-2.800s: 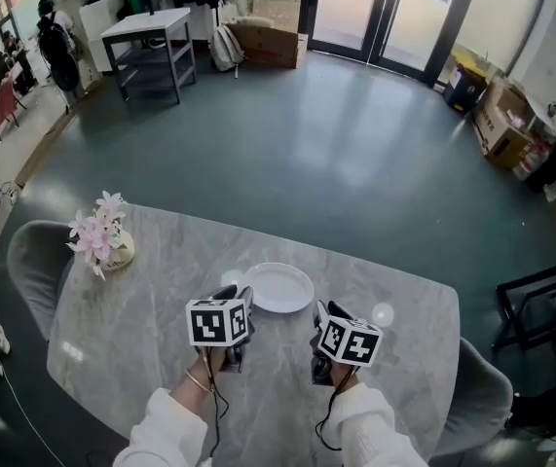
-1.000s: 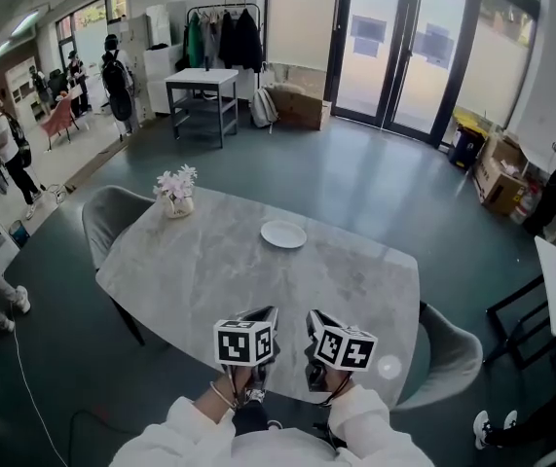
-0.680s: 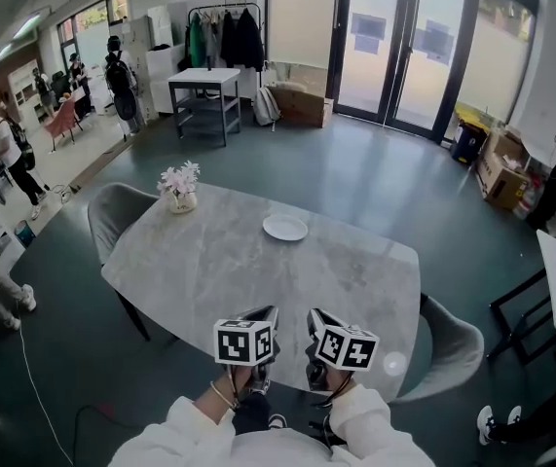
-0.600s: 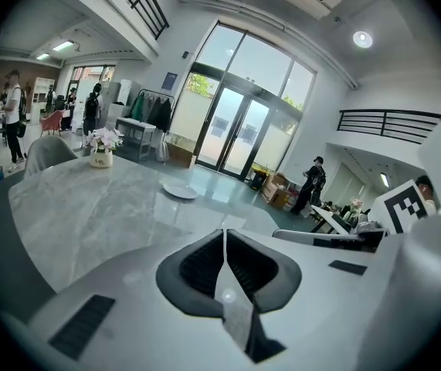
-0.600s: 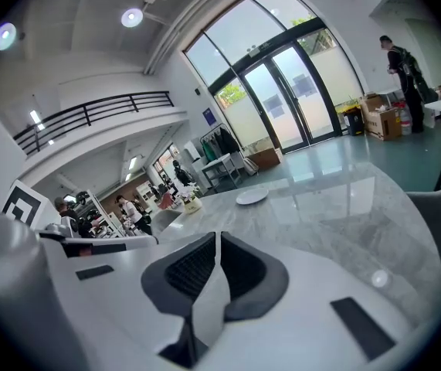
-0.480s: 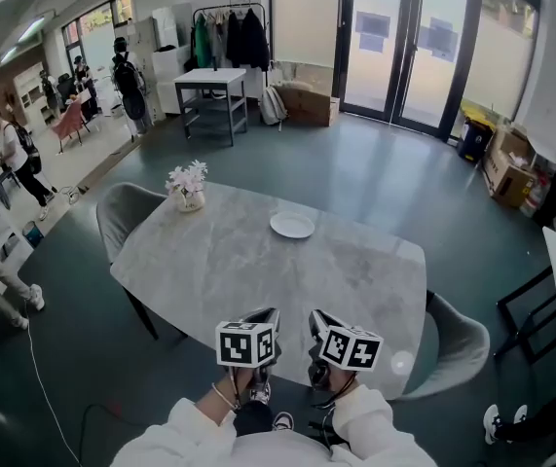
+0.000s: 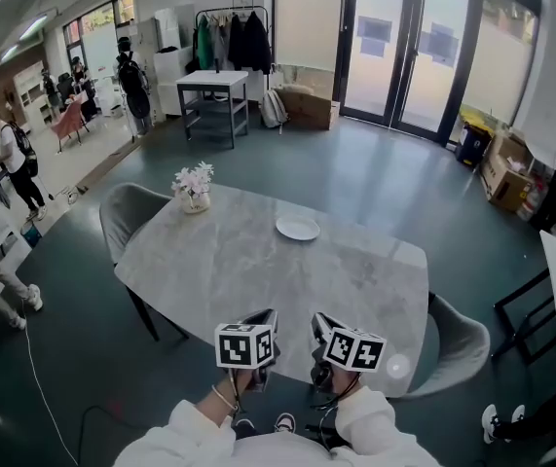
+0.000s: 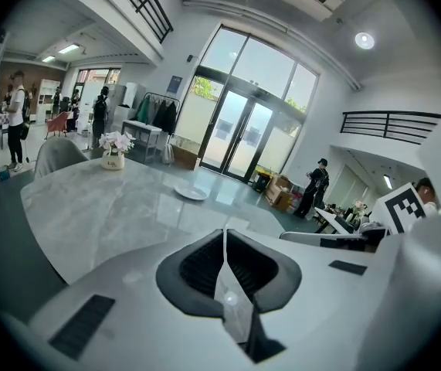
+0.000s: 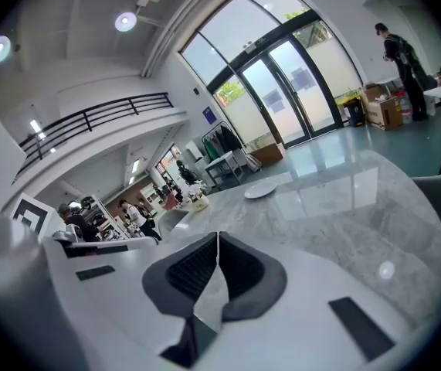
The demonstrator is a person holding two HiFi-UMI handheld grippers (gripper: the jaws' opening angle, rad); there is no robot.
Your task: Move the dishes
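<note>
So the only dish here is one white plate [image 7: 298,228]. It sits on the far half of the marble table [image 7: 258,280], closer to the far edge than the near one. It's round and lying flat, face up, so there's no real long axis or pointing direction to speak of. The top of it just reads as plain white from all three views.

The other container is a small pale vase [image 7: 196,202] at the far left corner of the table, with a bunch of pink flowers [image 7: 193,176] standing in it. The plate is off to the vase's right, well apart from it.

Both grippers are down at the near edge of the table, side by side, aimed across it toward the plate and nowhere near touching it. The left gripper [image 8: 224,234] has its jaws pressed together with nothing between them. The right gripper [image 9: 218,238] has just been closing and its jaws now meet too, with nothing caught in them.

There's a grey chair [image 7: 127,217] tucked in at the left end.
</note>
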